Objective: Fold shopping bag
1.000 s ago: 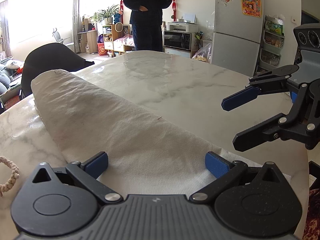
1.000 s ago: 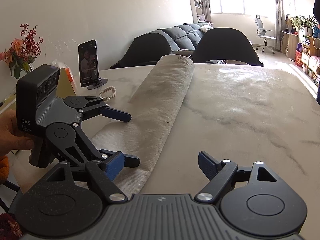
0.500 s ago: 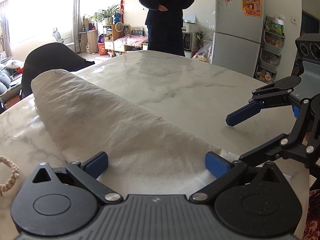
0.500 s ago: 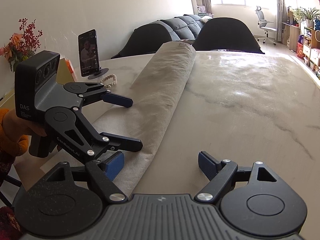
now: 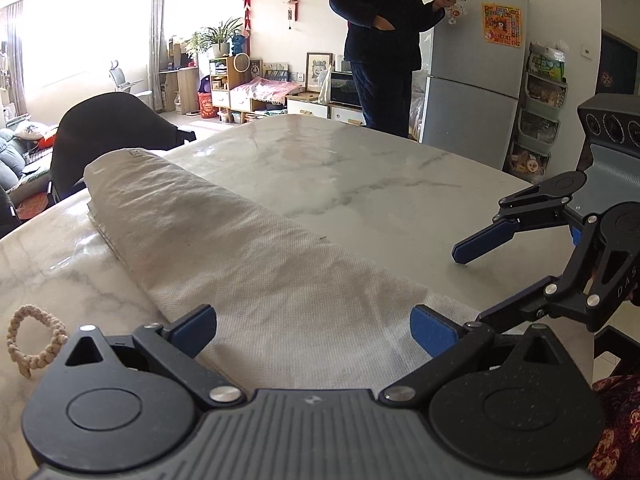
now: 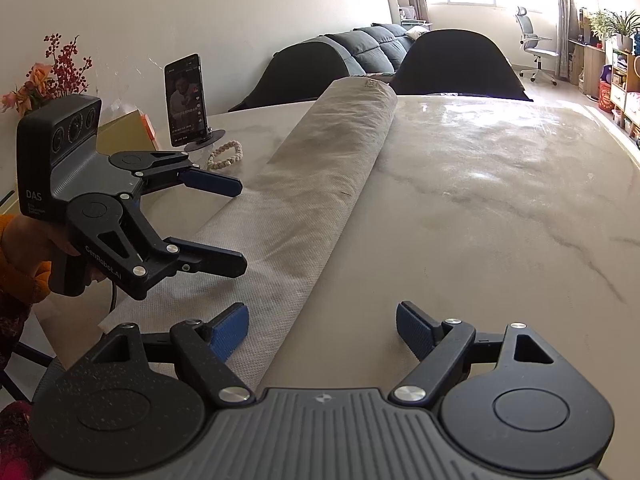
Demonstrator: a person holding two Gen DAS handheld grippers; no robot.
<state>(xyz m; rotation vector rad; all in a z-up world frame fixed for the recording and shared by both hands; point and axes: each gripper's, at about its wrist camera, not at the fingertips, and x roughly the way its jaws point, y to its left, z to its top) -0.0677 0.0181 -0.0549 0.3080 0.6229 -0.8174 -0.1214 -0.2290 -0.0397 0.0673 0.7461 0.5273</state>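
Left wrist view: the left gripper (image 5: 313, 328) hangs with jaws apart over the near end of the bag (image 5: 240, 256), a long folded strip on the marble table (image 5: 360, 176); the right gripper (image 5: 476, 280) waits alongside.

Right wrist view: right gripper (image 6: 322, 328) jaws apart, straddling the bag's (image 6: 320, 184) edge; left gripper (image 6: 224, 224) gaping above the bag.
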